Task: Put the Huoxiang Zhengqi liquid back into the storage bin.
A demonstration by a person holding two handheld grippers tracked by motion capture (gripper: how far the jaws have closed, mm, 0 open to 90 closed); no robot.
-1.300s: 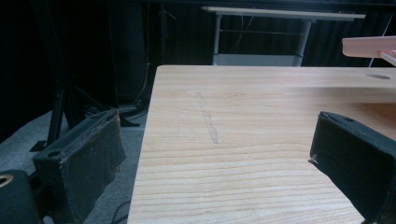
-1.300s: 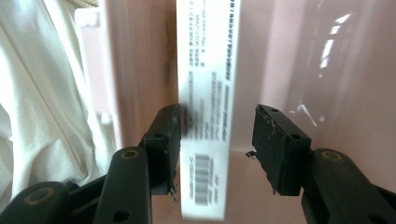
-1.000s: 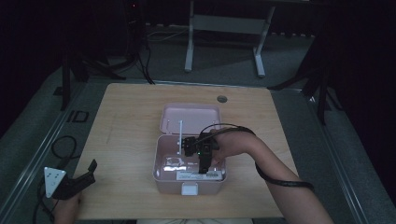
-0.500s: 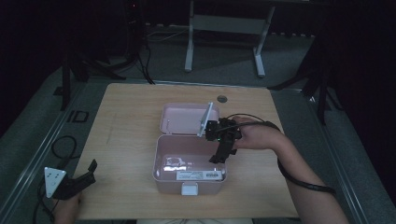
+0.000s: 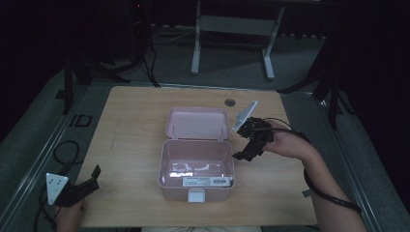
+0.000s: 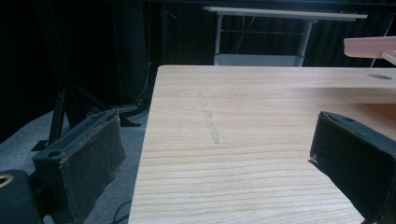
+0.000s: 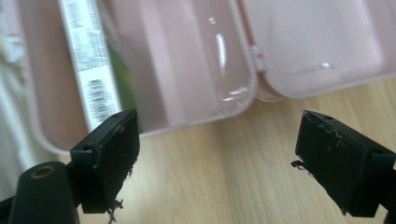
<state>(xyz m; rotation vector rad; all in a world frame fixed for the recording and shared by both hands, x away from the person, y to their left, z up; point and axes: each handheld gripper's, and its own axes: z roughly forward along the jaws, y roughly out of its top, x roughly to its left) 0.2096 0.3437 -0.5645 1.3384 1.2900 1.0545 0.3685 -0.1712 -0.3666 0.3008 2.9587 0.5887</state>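
The pink box (image 5: 197,162) stands open in the middle of the table (image 5: 130,140), its lid (image 5: 197,123) laid back. The right gripper (image 5: 244,155) hovers just beside its right edge, jaws wide apart, holding nothing. The left gripper (image 5: 89,176) rests at the table's near left corner, also spread and empty, well apart from the box.

Dim room, grey floor (image 5: 43,130), metal stand (image 5: 232,24) behind wooden table (image 5: 140,111).

Glossy smooth pink plastic box (image 5: 197,166), matt wood-grain table (image 5: 130,130), paper barcode label (image 7: 86,60)
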